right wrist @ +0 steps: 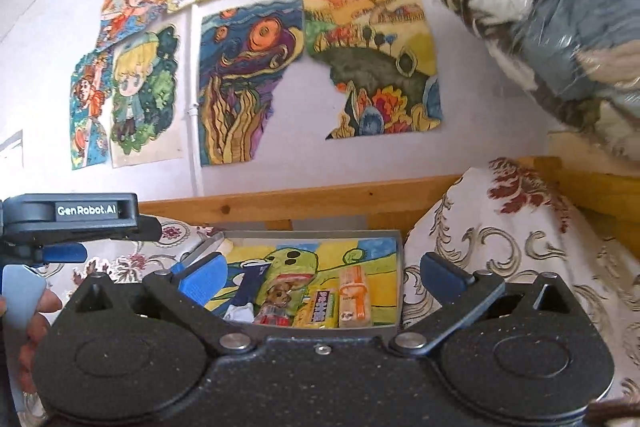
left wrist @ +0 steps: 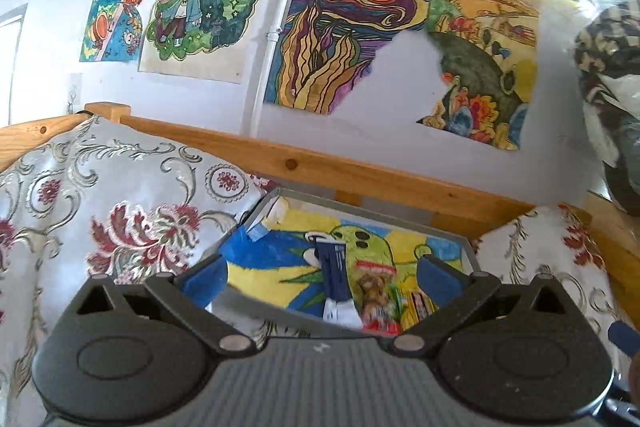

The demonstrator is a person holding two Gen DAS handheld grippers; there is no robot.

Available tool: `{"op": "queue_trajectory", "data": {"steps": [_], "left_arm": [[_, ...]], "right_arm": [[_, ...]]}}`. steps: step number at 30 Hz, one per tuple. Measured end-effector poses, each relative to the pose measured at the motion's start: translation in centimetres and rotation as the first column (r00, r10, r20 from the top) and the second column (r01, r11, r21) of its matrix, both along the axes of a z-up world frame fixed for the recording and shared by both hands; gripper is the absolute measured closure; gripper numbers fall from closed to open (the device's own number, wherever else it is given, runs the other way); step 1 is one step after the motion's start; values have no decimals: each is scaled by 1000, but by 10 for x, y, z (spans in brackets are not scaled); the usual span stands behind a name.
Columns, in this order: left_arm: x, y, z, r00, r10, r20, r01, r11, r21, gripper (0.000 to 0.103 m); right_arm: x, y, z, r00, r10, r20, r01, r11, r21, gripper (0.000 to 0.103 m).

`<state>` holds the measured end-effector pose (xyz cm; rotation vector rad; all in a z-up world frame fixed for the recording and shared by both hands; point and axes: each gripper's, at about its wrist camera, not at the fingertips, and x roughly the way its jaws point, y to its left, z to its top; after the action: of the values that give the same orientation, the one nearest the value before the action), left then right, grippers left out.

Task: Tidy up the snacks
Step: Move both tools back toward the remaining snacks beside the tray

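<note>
A: Left wrist view first: the left gripper [left wrist: 320, 277] has its blue fingers [left wrist: 202, 281] spread wide with nothing in them.

B: And between them?

A: The grey tray [left wrist: 469, 247], lined with a painted picture. A dark blue packet [left wrist: 335, 277] lies dead centre, a red-and-brown packet [left wrist: 378, 301] just right of it.

B: Right wrist view?

A: The right gripper [right wrist: 324, 277] is equally wide open, also holding nothing. All four snacks sit in a row between its fingers: blue, red-brown, then a yellow packet [right wrist: 319, 309] and an orange-and-cream packet [right wrist: 354, 299] nearest the right finger.

B: Off to the left?

A: A hand [right wrist: 36, 323] holding the other gripper.
</note>
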<state>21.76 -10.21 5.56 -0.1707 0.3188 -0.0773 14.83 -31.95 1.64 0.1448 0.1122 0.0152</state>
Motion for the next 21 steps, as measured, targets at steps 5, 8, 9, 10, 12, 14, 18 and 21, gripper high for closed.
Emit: {"op": "queue_trajectory", "data": {"steps": [5,8,9,10,12,14,18,21], "left_arm": [[-31,12,-4,1000,-15,-3,15,1000,8,1],[-45,20,-8,1000,-21,-21,21,1000,17,1],[-50,23,-10,999,-21,-29,22,1000,22,1],[-54,26,-13,999,-21,-35,22,999,25,1],[-63,33,-18,999,-20,-46,21,999,27,1],[-71,40,-25,998,-17,-61,18,1000,21,1],[-81,53,-41,995,-4,-99,7,1000,26,1],[-87,62,-52,992,0,-126,3,1000,21,1]], "right_arm": [[-34,10,2,1000,-14,21,14,1000,-26,1],[-53,16,0,1000,-25,13,26,999,-44,1],[-58,17,-1,1000,-28,7,28,998,-48,1],[-64,18,-3,999,-31,-4,31,998,-50,1],[-73,21,-7,999,-42,-31,40,998,-51,1],[-82,25,-12,996,-56,-65,54,998,-43,1],[-97,36,-20,992,-57,-111,52,998,-45,1],[-106,46,-24,990,-46,-136,37,997,-64,1]]}}
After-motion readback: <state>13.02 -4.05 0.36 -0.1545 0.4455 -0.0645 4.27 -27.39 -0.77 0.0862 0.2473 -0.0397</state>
